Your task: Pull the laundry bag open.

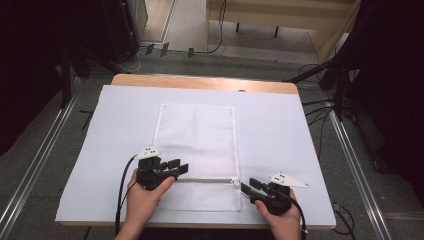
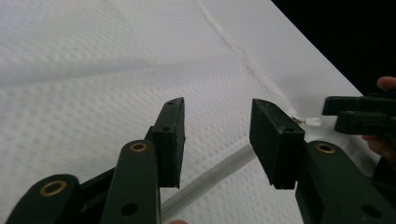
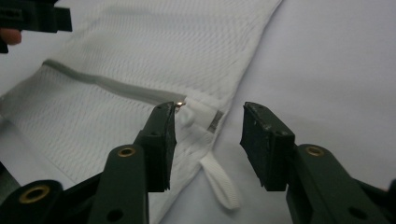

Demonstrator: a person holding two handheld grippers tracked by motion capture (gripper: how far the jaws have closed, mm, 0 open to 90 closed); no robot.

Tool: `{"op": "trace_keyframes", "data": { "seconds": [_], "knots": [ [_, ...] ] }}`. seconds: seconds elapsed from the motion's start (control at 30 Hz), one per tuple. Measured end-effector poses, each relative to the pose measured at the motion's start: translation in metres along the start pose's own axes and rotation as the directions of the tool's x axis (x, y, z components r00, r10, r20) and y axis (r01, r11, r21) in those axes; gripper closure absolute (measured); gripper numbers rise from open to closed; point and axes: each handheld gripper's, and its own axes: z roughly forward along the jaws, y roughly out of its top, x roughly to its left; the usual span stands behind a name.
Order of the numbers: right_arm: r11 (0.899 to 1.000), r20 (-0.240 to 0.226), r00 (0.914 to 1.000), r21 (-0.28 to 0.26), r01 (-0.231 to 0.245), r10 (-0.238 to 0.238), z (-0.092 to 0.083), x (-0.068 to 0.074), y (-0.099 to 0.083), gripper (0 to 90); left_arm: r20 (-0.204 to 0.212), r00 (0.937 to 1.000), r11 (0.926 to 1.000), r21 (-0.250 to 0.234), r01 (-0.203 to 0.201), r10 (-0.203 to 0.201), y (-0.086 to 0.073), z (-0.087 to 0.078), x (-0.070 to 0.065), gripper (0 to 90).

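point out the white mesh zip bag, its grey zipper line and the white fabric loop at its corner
white mesh zip bag [image 1: 197,132], high view, middle of the mesh panel
grey zipper line [image 3: 105,85], right gripper view, mid-length of the strip
white fabric loop [image 3: 222,182], right gripper view, loop's band

- mesh bag [image 1: 197,150]: zipper [image 1: 207,180] left end hidden under left gripper [image 1: 179,166], high view
- zipper pull [image 3: 181,103] half behind right gripper [image 3: 208,135] jaw, too small to read
- forearms cut off at bottom edge, high view
- other gripper's jaws cut by upper-left edge, right gripper view
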Motion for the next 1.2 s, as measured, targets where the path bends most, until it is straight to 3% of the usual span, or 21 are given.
{"op": "trace_keyframes", "data": {
  "seconds": [0.2, 0.3, 0.47, 0.57, 0.63, 0.73, 0.77, 0.8, 0.87, 0.93, 0.97, 1.0, 1.03, 1.2],
  "knots": [
    [0.998, 0.026, 0.9993, 0.055, 0.027, -0.029, 0.007, 0.010, -0.006, 51.8, 0.015, 0.9999, 0.9995, 0.030, -0.007, 0.006, -0.003, 0.008, -0.004, 60.7],
    [0.998, 0.025, 0.9990, 0.057, 0.034, -0.036, 0.008, 0.011, -0.008, 51.4, 0.014, 0.9999, 0.9994, 0.033, -0.009, 0.008, -0.003, 0.009, -0.005, 61.9],
    [0.996, 0.054, 0.9960, 0.065, 0.067, -0.071, 0.020, 0.017, -0.009, 48.2, 0.053, 0.9985, 0.9989, 0.043, -0.017, 0.015, -0.004, 0.015, -0.015, 63.5],
    [0.993, 0.092, 0.9895, 0.059, 0.106, -0.112, 0.022, 0.025, -0.013, 53.0, 0.066, 0.9977, 0.9984, 0.053, -0.021, 0.018, -0.005, 0.017, -0.018, 63.4],
    [0.993, 0.095, 0.9896, 0.057, 0.103, -0.108, 0.022, 0.027, -0.014, 53.3, 0.069, 0.9975, 0.9982, 0.057, -0.021, 0.017, -0.005, 0.018, -0.020, 63.2],
    [0.988, 0.188, 0.9703, 0.053, 0.145, -0.153, 0.025, 0.037, -0.019, 63.1, 0.102, 0.9948, 0.9977, 0.067, -0.015, 0.008, -0.006, 0.026, -0.027, 63.1],
    [0.988, 0.188, 0.9703, 0.053, 0.145, -0.153, 0.025, 0.037, -0.019, 63.1, 0.102, 0.9948, 0.9977, 0.067, -0.015, 0.008, -0.006, 0.026, -0.027, 63.1],
    [0.988, 0.219, 0.9631, 0.049, 0.149, -0.156, 0.025, 0.038, -0.020, 69.6, 0.121, 0.9926, 0.9971, 0.075, -0.014, 0.005, -0.007, 0.030, -0.032, 63.1],
    [0.989, 0.252, 0.9564, 0.037, 0.143, -0.148, 0.025, 0.038, -0.020, 79.0, 0.154, 0.9881, 0.9955, 0.092, -0.020, 0.006, -0.009, 0.039, -0.042, 62.6],
    [0.990, 0.250, 0.9575, 0.037, 0.138, -0.143, 0.025, 0.035, -0.019, 86.2, 0.163, 0.9863, 0.9937, 0.105, -0.040, 0.022, -0.010, 0.045, -0.048, 61.9],
    [0.991, 0.240, 0.9614, 0.035, 0.130, -0.135, 0.024, 0.033, -0.018, 89.5, 0.168, 0.9855, 0.9935, 0.107, -0.040, 0.021, -0.010, 0.048, -0.051, 61.6],
    [0.993, 0.210, 0.9706, 0.031, 0.114, -0.118, 0.024, 0.030, -0.017, 90.0, 0.177, 0.9841, 0.9935, 0.107, -0.039, 0.020, -0.011, 0.050, -0.053, 60.8],
    [0.993, 0.199, 0.9729, 0.030, 0.115, -0.119, 0.024, 0.029, -0.017, 90.0, 0.184, 0.9829, 0.9940, 0.106, -0.027, 0.007, -0.010, 0.051, -0.055, 60.7],
    [0.989, 0.198, 0.9709, -0.028, 0.143, -0.134, 0.019, 0.034, -0.015, 90.0, 0.200, 0.9796, 0.9965, 0.083, 0.004, -0.020, -0.011, 0.051, -0.058, 59.9]
  ]
}}
